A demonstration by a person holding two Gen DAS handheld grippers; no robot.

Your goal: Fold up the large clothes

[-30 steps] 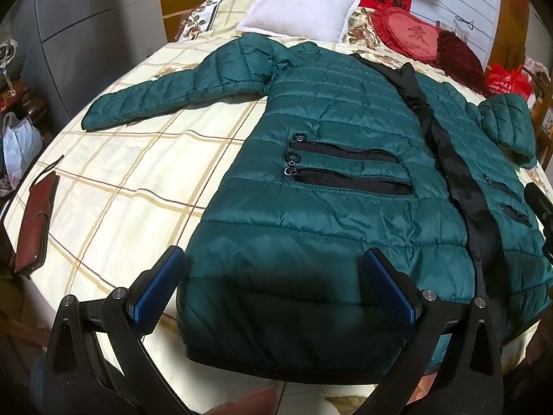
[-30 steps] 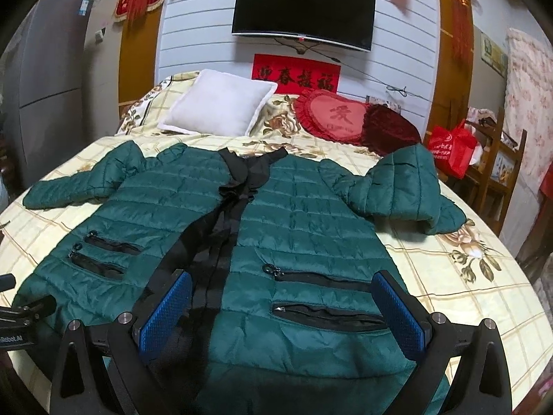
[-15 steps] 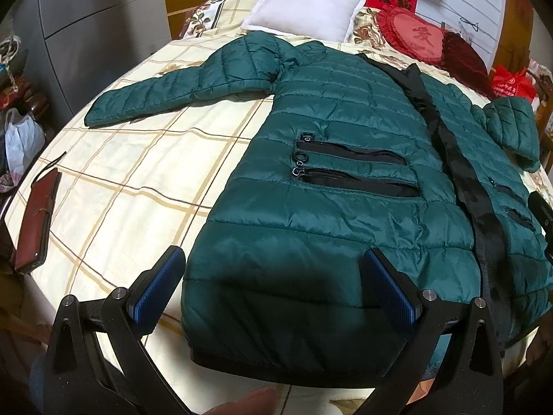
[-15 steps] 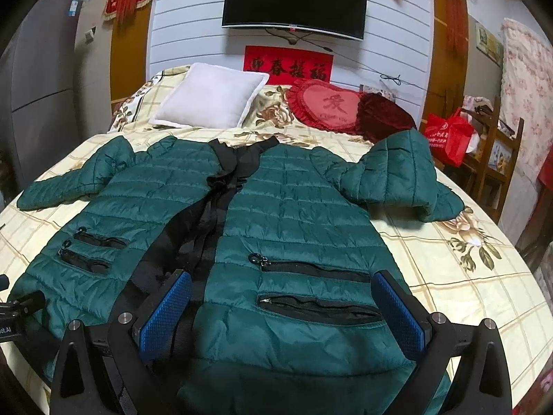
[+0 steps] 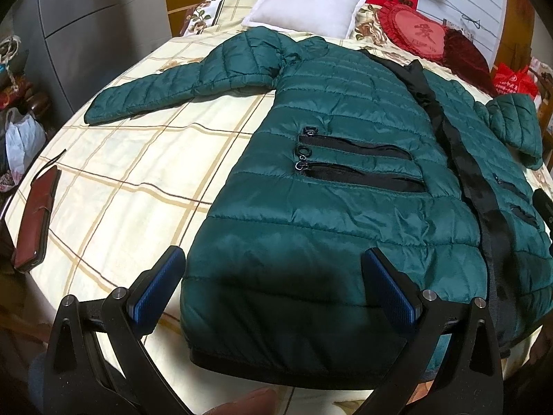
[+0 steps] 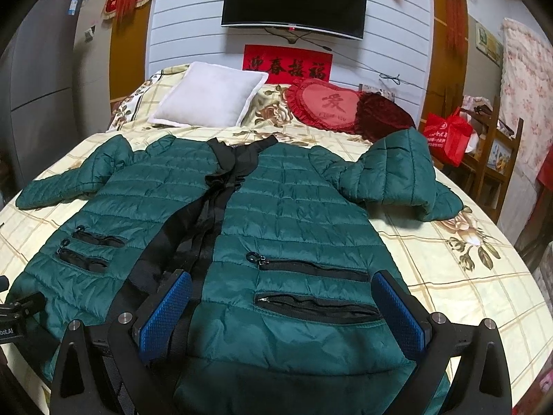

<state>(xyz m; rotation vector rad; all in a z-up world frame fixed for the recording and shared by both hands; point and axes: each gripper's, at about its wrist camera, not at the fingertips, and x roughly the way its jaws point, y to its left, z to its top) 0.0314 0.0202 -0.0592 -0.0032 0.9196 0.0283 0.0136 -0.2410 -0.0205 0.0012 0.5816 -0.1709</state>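
Note:
A long dark green quilted jacket point(image 5: 345, 145) lies front-up on the bed, hem toward me, black zipper band down its middle. Its left sleeve point(image 5: 172, 83) stretches out flat; its right sleeve point(image 6: 397, 173) is bent and bunched. My left gripper point(image 5: 276, 283) is open above the hem's left half, holding nothing. My right gripper point(image 6: 281, 307) is open above the hem's right half point(image 6: 304, 328), near the lower pocket zipper point(image 6: 311, 306), holding nothing.
The bed point(image 5: 121, 180) has a cream checked cover. A brown wallet-like case point(image 5: 34, 221) lies at its left edge. A white pillow point(image 6: 211, 100) and red cushions point(image 6: 328, 103) sit at the head. A wooden chair with a red bag point(image 6: 449, 135) stands at the right.
Both grippers have moved slightly forward and lower over the jacket's hem. The jaws stay open and the jacket has not moved.

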